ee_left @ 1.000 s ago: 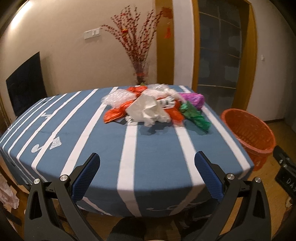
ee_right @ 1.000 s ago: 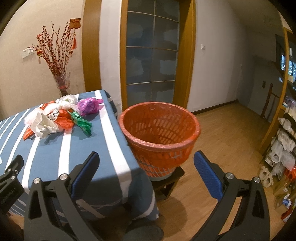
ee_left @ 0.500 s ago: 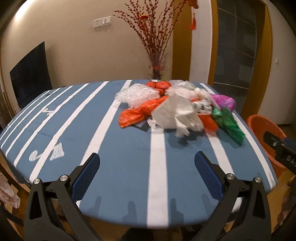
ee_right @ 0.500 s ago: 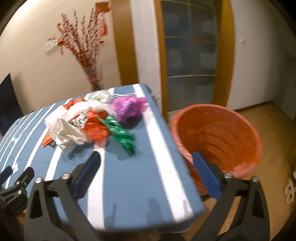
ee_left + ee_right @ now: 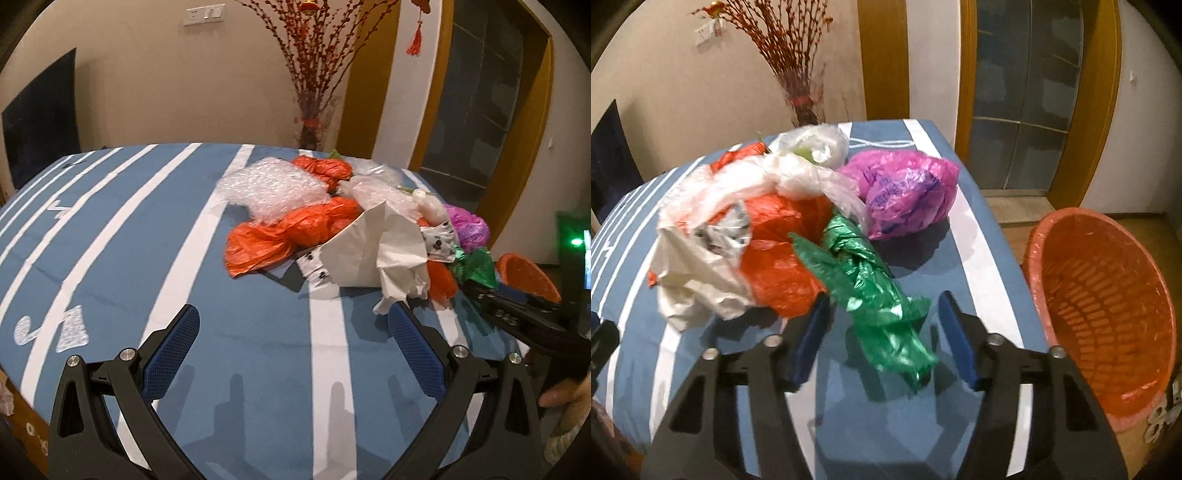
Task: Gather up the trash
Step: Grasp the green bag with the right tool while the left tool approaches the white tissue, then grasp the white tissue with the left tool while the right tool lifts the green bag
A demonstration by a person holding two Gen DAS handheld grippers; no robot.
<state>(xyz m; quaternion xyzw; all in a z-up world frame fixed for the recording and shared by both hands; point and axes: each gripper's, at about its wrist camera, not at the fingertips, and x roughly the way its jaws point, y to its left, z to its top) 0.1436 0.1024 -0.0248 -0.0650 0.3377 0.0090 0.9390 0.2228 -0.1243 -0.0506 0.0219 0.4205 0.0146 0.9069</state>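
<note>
fingers (image 5: 812, 339) of the right gripper (image 5: 882, 339) spread apart, one on each side of the green bag (image 5: 875, 295), not pinching it yet. can't tell if the blue pads touch the crinkly plastic. green bag long and twisted, lying flat, long way running from about 11 o'clock down to 5 o'clock in the right wrist view, fat loose end nearest the camera, thin end tucked against the orange bag (image 5: 779, 266) at 10 o'clock. pink bag (image 5: 905, 192) puffed up at 12 o'clock from the green one, close by but not touching as far as can be told. white paper (image 5: 694, 280) crumpled at 9 o'clock, clear bags (image 5: 798, 166) piled on top behind. all of it resting on the blue table (image 5: 982, 258) with white stripes. orange basket (image 5: 1108, 306) off the table edge at 3 o'clock, lower down, mouth tipped toward the camera.

fingers (image 5: 171, 354) of the left gripper (image 5: 291, 354) spread wide too, holding nothing, hanging over bare cloth. trash pile at 1 o'clock from it in the left wrist view: bubble wrap (image 5: 269, 188) at the back, long orange bag (image 5: 288, 236) lying from 8 o'clock to 2 o'clock, white paper (image 5: 376, 254) in front. tip of that paper just beside the right-hand pad. vase of red twigs (image 5: 314, 122) standing behind the table.
</note>
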